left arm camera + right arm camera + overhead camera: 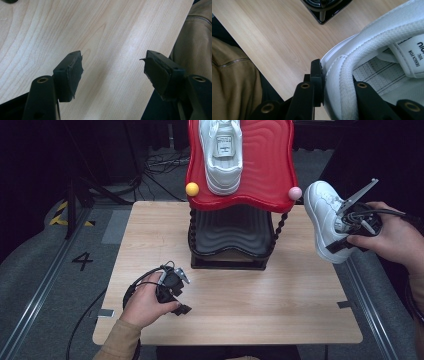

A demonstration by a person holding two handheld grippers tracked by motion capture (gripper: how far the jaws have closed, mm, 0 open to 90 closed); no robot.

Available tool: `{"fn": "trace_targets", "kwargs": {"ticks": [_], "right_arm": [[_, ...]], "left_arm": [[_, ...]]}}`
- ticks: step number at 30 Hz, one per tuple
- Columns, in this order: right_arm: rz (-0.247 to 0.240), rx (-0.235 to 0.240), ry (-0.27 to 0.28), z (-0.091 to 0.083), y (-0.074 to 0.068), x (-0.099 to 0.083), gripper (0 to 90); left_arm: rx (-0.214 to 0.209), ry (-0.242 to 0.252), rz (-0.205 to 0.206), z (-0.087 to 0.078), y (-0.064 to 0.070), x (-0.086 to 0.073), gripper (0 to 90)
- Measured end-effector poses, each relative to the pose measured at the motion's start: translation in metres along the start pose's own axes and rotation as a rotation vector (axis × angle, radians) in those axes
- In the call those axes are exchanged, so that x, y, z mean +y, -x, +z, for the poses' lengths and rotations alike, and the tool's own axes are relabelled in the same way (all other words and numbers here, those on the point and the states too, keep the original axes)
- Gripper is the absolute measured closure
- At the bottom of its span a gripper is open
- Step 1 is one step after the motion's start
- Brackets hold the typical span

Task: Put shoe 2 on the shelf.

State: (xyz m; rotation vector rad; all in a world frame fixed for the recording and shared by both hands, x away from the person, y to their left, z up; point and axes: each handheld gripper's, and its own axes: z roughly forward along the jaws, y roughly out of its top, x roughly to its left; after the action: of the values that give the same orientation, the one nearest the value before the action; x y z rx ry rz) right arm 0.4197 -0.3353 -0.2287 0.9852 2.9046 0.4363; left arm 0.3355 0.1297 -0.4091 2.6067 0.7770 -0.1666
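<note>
A white sneaker [324, 215] hangs in the air off the table's right edge, with my right gripper [345, 232] shut on its heel collar. In the right gripper view the black jaws pinch the padded collar of the sneaker [372, 50], one jaw outside and one inside the shoe. A second white sneaker [221, 152] lies on the red top shelf [265, 175] of a two-tier rack. My left gripper [176, 296] rests low over the front left of the table, open, with nothing between its fingers [71, 75].
The rack's lower black shelf [231, 232] stands at the table's far middle, with a yellow ball [192, 189] and a pink ball [295, 193] at the red shelf's corners. Wooden tabletop [250, 295] spreads in front. Cables lie on the floor behind.
</note>
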Motion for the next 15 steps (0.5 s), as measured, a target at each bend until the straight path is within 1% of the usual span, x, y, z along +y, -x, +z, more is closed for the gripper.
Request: {"fn": "trace_targets", "kwargs": {"ticks": [1, 2, 3, 5, 6, 9, 14, 15], "right_arm": [[0.0, 0.0, 0.0, 0.0, 0.0, 0.0, 79.0], [-0.002, -0.008, 0.006, -0.007, -0.002, 0.005, 79.0], [-0.002, -0.013, 0.006, -0.011, -0.003, 0.007, 79.0], [-0.001, -0.015, 0.005, -0.013, -0.004, 0.009, 79.0], [-0.003, -0.024, -0.004, -0.02, -0.005, 0.014, 79.0], [-0.007, -0.028, -0.005, -0.025, -0.006, 0.018, 79.0], [-0.006, -0.055, 0.006, -0.044, -0.009, 0.029, 79.0], [-0.012, -0.063, 0.009, -0.049, -0.01, 0.032, 79.0]], "left_arm": [[0.0, 0.0, 0.0, 0.0, 0.0, 0.0, 31.6], [-0.001, -0.001, 0.0, 0.0, 0.0, 0.0, 31.6], [0.001, -0.001, 0.002, 0.0, 0.0, 0.0, 31.5], [0.0, 0.0, 0.005, 0.0, 0.0, 0.0, 31.6], [-0.001, 0.001, 0.005, 0.0, 0.0, 0.0, 31.5], [0.0, 0.003, 0.007, -0.002, 0.0, 0.0, 31.5], [-0.003, 0.004, 0.006, -0.002, -0.001, -0.001, 31.5], [-0.005, 0.004, 0.006, -0.002, -0.002, -0.001, 31.5]]}}
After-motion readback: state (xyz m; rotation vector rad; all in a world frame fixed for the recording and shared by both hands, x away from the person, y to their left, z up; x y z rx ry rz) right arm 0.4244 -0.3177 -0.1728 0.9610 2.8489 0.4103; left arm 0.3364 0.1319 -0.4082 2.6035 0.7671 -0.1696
